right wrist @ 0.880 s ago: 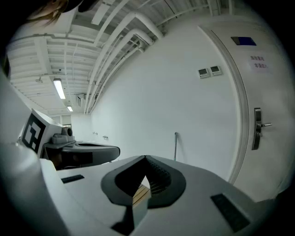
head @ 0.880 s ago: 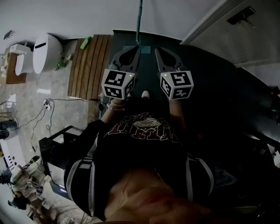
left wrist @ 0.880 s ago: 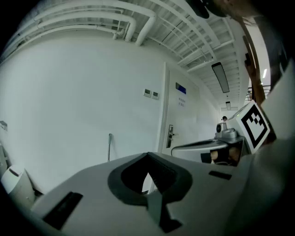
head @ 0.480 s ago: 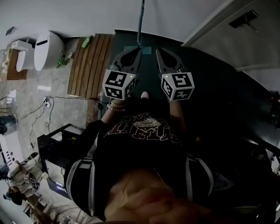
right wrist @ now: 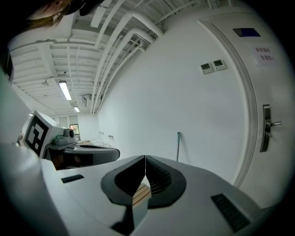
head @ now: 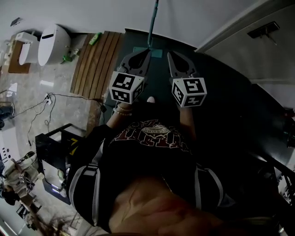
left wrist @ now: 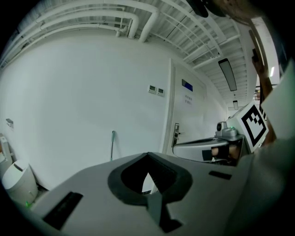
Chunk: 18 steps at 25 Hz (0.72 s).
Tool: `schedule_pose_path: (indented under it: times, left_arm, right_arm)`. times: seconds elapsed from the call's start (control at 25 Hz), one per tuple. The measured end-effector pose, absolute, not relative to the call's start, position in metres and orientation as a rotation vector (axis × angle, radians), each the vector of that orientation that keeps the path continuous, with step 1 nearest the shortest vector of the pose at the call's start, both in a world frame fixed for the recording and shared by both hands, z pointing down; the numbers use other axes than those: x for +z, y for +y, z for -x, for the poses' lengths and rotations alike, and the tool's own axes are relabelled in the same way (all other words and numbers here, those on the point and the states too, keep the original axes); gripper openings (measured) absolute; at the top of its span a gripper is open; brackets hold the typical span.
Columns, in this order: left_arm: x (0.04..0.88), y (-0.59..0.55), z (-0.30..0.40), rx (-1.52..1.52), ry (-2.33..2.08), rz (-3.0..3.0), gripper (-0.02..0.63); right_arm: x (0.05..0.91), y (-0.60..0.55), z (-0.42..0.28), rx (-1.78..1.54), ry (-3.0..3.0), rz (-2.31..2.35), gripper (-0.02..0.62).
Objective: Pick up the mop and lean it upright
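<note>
The left tongs (head: 146,53) and right tongs (head: 170,55) are grey, and each carries a cube patterned with black squares on white. Ahead of them the mop (head: 152,18) is teal against a white wall (head: 92,14). The floor (head: 221,92) under them is near-black. Left of the left tongs are a brown slatted wooden mat (head: 94,64), a green bottle (head: 96,38) and a white rounded bin (head: 51,44).
</note>
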State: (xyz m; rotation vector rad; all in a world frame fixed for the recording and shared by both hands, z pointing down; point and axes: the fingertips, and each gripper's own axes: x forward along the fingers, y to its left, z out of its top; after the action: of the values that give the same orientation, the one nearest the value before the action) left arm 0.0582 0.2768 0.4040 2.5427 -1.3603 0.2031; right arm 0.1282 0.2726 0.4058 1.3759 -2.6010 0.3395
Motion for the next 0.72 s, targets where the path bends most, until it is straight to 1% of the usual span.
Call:
schedule_pose_path:
  times: [0.4, 0.72]
  left_arm:
    - [0.419, 0.236, -0.041, 0.206, -1.353, -2.521, 0.046]
    - [0.419, 0.179, -0.013, 0.208, -1.307, -2.538, 0.046]
  right_arm:
    - [0.416, 0.230, -0.118, 0.361, -2.576, -1.395, 0.018]
    - [0.418, 0.174, -0.091, 0.374, -2.536, -1.452, 0.018]
